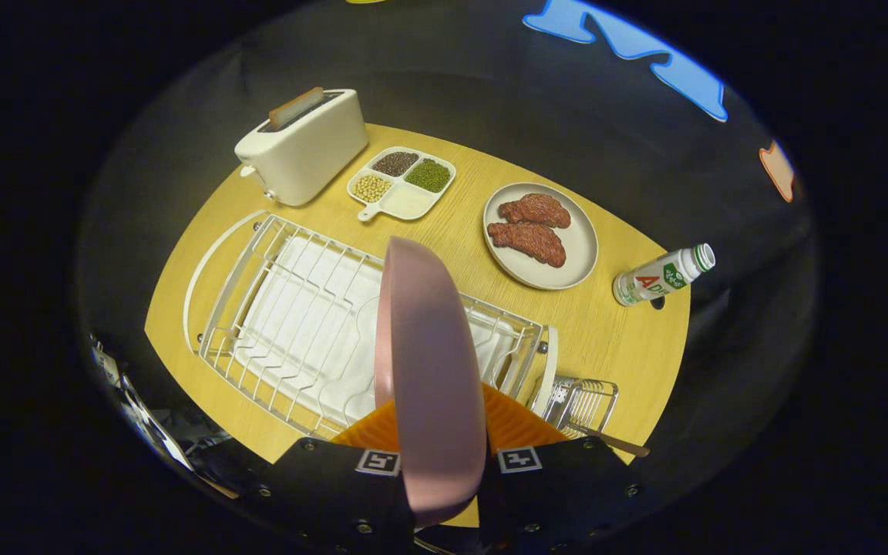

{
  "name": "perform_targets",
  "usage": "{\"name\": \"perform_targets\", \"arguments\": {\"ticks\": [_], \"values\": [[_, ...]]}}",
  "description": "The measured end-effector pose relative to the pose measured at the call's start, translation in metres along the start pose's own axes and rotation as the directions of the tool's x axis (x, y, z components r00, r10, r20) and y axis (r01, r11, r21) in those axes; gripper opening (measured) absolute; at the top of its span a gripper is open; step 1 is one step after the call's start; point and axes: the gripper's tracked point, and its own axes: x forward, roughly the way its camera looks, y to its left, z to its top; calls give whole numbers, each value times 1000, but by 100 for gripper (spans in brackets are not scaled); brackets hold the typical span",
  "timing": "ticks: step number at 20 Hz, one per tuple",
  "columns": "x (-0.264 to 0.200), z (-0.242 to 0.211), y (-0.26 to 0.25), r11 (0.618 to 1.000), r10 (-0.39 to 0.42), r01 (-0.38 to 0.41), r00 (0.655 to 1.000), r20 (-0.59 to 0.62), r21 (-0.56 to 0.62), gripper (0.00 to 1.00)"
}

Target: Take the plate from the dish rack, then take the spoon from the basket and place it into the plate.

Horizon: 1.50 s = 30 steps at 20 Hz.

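The ribbed orange fingers [444,432] clamp a smooth pink plate [428,370] on edge at lower centre, above the white wire dish rack [290,316]. At lower right, a spoon [613,441] lies in the small wire basket [586,401] on the wooden surface [606,339].

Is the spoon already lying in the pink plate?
No: the gripper is shut on the pink plate above the dish rack, while the spoon lies in the wire basket.
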Motion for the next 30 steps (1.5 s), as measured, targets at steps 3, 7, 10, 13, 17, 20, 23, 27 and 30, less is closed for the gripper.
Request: {"name": "perform_targets", "arguments": {"ticks": [3,7,10,13,17,20,23,27,30], "values": [[-21,-26,3,991,117,-119,993,31,69,30],[-38,-74,10,941,282,-289,957,66,174,30],[-47,-107,13,886,381,-394,919,100,246,30],[-50,-134,20,810,471,-499,867,163,310,30],[-45,-174,35,724,548,-598,801,241,344,30],[-36,-203,50,653,600,-656,753,271,379,30],[-29,-220,55,600,622,-694,718,313,399,30],[-15,-235,59,572,627,-718,694,353,397,30],[3,-251,67,552,639,-720,689,342,419,30]]}}
